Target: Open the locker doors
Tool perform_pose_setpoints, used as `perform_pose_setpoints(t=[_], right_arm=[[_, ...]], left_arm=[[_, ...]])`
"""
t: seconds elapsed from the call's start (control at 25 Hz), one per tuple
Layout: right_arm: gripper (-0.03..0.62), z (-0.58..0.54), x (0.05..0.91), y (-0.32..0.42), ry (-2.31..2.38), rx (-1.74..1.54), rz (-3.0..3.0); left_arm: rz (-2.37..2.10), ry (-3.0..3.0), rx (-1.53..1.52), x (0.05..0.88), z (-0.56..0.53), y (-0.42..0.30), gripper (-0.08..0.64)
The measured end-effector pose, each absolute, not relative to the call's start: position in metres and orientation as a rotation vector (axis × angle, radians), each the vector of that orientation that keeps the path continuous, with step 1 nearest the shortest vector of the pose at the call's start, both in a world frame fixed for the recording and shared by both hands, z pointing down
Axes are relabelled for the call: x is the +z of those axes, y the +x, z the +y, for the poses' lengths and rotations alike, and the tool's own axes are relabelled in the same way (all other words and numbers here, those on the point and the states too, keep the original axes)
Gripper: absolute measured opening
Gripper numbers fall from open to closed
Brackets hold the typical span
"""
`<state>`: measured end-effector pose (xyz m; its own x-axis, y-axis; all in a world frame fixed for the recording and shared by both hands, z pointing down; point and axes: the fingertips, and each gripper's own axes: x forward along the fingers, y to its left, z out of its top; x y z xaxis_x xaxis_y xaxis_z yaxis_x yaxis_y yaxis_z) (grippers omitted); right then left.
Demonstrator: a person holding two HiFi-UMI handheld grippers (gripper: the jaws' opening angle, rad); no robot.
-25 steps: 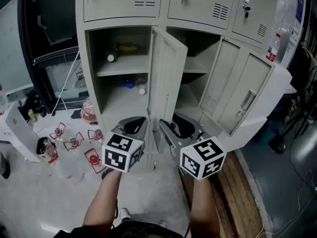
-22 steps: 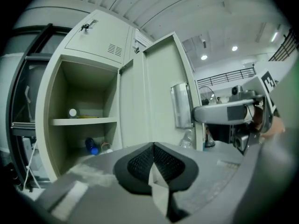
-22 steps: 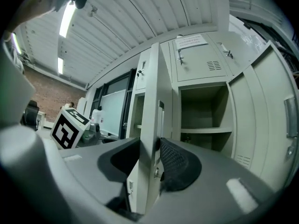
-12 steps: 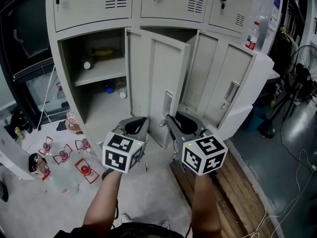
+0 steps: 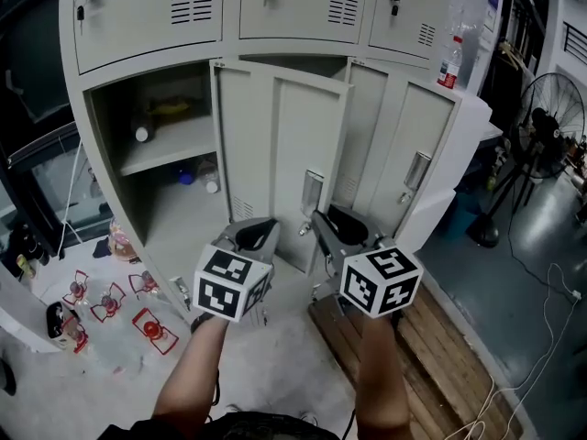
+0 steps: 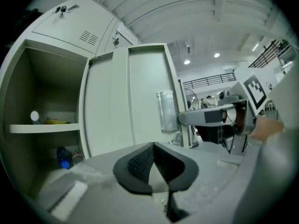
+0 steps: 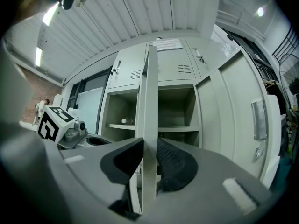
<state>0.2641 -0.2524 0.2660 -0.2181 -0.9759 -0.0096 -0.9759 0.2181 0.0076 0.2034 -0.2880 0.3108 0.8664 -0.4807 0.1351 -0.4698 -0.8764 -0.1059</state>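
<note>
locker: grey, with the top row of doors closed and keys in their locks.
door: the middle one in the lower row of the locker. it stands open, swung out from the locker front, and a handle sits near its free edge.
right door: also open, at the right end of the locker's lower row.
left compartment: open, at the locker's lower left. inside, a shelf carries a bottle lying on its side, and more small things lie under the shelf.
right gripper: in front of the locker, low at the free edge of the door. its jaws have just been closing and now they pinch this edge, one pad on each face of the thin metal sheet.
left gripper: in front of the locker, just left of the right gripper and apart from the door. its jaws are pressed together with nothing between them.
floor: small red things lie at the left of the locker, and wooden boards lie before its right part.
fan: stands well to the right of the locker.
</note>
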Motion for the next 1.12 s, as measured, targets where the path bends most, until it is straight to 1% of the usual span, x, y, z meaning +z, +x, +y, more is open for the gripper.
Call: perform_pose_setpoints(t=[0.32,0.44,0.6,1.12], right_arm=[[0.091,-0.251,0.264,0.265,-1.963,0.050,2.462],[0.108,-0.249,0.263,0.265,-1.966,0.066,2.464],[0.136,-0.249,0.264,0.260,-1.923,0.078,2.515],[0.137,-0.238,0.269,0.252,-1.815,0.064,2.566]], left_arm=[[0.803,-2.951,-0.256,0.309,-0.290,0.207,0.003],[0.865,-2.930,-0.278,0.311,-0.289,0.201,0.003],[0.993,-2.900,-0.281,0.312,-0.285,0.184,0.002],[1.365,-2.776,-0.332,0.323,-0.257,0.115,0.003]])
